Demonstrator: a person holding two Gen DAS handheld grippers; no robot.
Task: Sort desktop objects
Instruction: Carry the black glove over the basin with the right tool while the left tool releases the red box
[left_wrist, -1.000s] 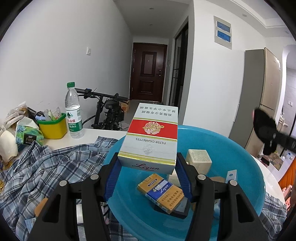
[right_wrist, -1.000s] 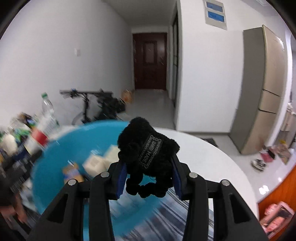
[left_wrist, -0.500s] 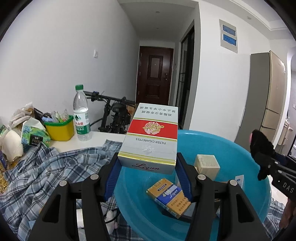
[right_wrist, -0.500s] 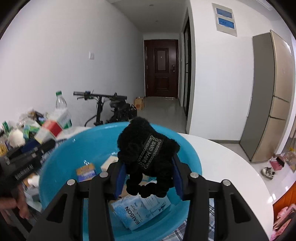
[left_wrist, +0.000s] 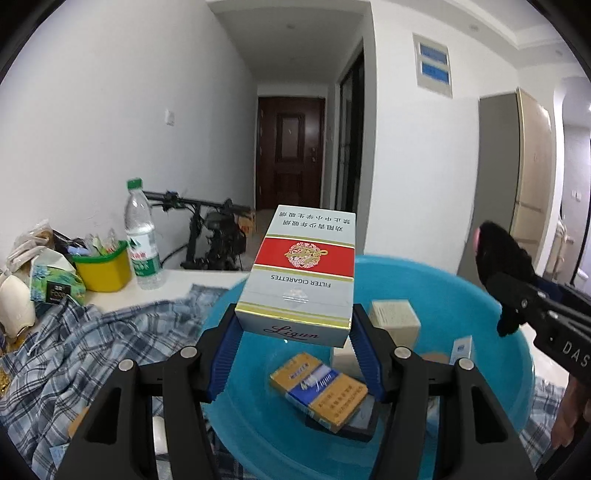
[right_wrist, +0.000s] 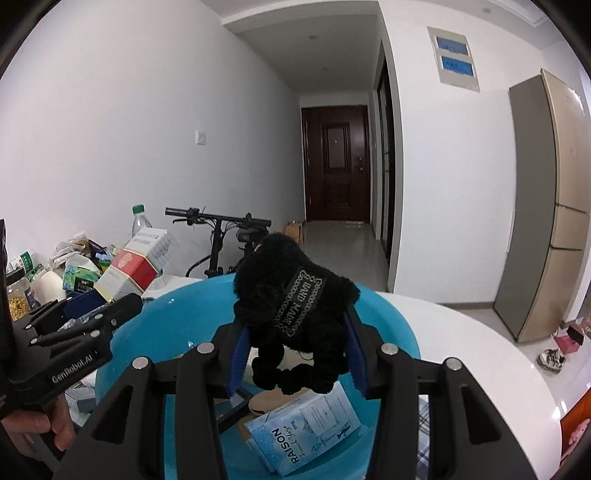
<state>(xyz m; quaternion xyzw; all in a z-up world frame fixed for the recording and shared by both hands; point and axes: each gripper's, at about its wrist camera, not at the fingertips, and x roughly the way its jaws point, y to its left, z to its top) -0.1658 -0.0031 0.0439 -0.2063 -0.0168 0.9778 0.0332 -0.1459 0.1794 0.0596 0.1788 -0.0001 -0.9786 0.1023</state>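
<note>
My left gripper is shut on a white and red cigarette carton and holds it above the near rim of a blue basin. My right gripper is shut on a black plush toy and holds it over the same basin. In the basin lie a yellow and blue cigarette pack, a beige cube box and a light blue RAISON pack. The right gripper with the toy shows at the right of the left wrist view. The left gripper with the carton shows at the left of the right wrist view.
A plaid shirt lies crumpled left of the basin on the white table. A water bottle, a yellow bin, a tissue box and jars crowd the far left. A bicycle stands behind the table.
Both grippers have risen a little over the basin with their loads. The right gripper swung left from the basin's right side to over its middle. Neither grip changed.
</note>
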